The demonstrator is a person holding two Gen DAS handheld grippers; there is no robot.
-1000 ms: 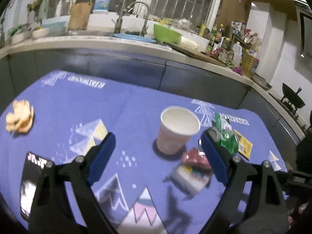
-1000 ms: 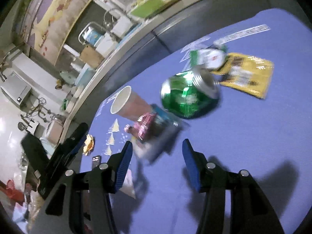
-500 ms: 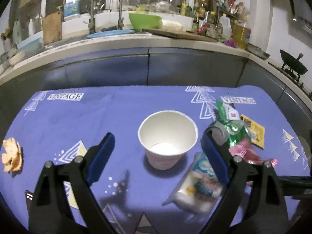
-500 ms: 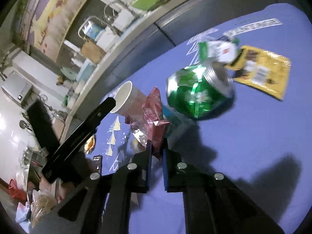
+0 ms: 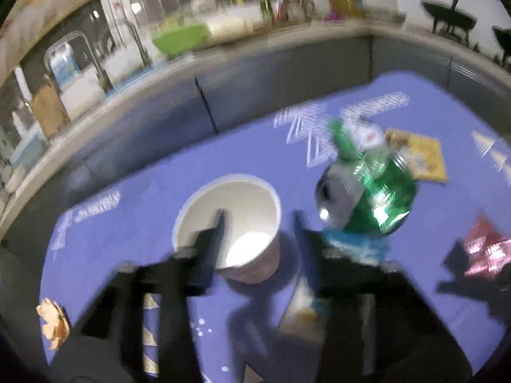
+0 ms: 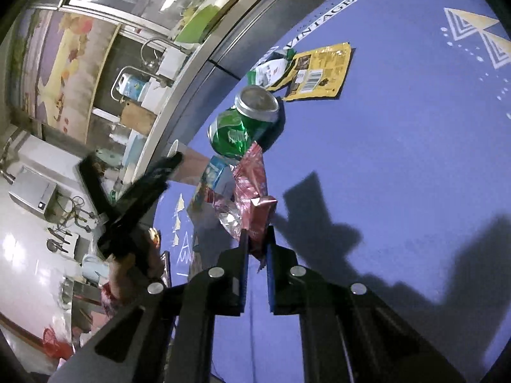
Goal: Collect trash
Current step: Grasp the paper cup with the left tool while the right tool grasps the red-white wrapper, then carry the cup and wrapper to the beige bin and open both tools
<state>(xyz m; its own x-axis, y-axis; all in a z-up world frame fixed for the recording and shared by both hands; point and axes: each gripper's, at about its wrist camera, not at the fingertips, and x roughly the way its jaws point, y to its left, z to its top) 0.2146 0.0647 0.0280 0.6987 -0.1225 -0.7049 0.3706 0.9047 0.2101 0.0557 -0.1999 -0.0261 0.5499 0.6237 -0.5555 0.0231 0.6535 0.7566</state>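
Observation:
A white paper cup point(image 5: 236, 223) stands upright on the blue tablecloth point(image 5: 143, 198). My left gripper point(image 5: 259, 215) straddles its right wall, with one finger inside the cup and the other outside. Its jaws are closing and a gap still shows at the wall. The picture is blurred. My right gripper point(image 6: 257, 233) is shut on a red foil wrapper point(image 6: 252, 185), which shows in the left wrist view as the same wrapper point(image 5: 485, 252) at the right. A green can point(image 6: 242, 127) lies on its side just beyond; it is also the can point(image 5: 367, 198) right of the cup.
A blue-and-white packet point(image 6: 214, 175) lies beside the can. A yellow sachet point(image 6: 319, 73) and a green-white wrapper point(image 6: 271, 70) lie farther back. An orange scrap point(image 5: 52, 322) sits at the cloth's left edge. A grey kitchen counter point(image 5: 287, 73) runs behind the table.
My left gripper came in over the cup, rolled, and its jaws narrowed, one finger now inside. My right gripper shut on the red wrapper and drew it away from the can.

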